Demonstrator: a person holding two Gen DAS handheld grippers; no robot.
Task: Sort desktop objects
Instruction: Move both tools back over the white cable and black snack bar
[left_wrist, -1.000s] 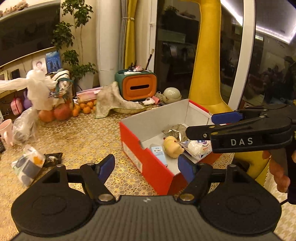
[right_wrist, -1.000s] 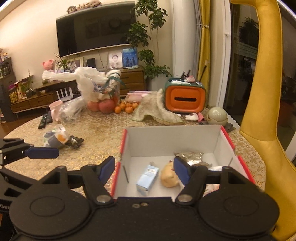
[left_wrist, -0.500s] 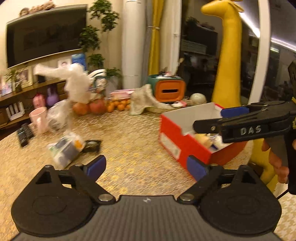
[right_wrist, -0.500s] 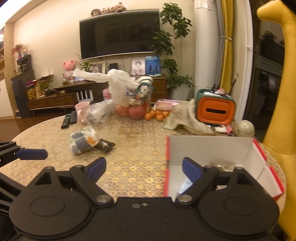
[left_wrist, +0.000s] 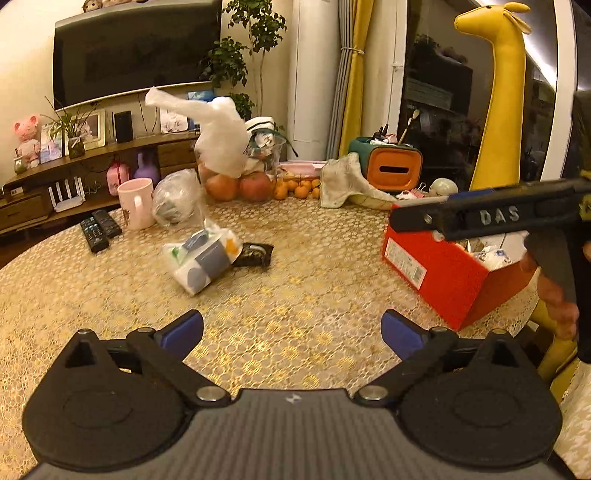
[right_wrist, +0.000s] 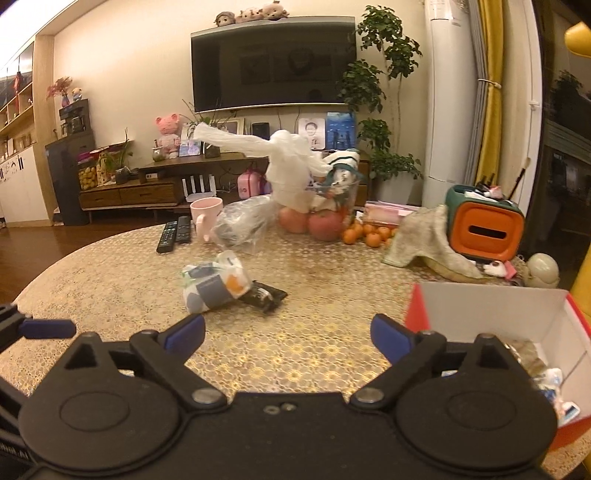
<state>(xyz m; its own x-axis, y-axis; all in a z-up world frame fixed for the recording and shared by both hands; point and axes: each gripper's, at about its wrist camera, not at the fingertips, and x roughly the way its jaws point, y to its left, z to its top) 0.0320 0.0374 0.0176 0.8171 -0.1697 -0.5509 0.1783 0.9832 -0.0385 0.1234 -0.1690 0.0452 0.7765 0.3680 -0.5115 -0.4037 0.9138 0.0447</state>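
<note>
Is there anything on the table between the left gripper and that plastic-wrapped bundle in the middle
Nothing visible. Only bare gold tablecloth lies between the open, empty left gripper and the wrapped bundle. The dark packet lies against the bundle's far right side, not in front of it.
</note>
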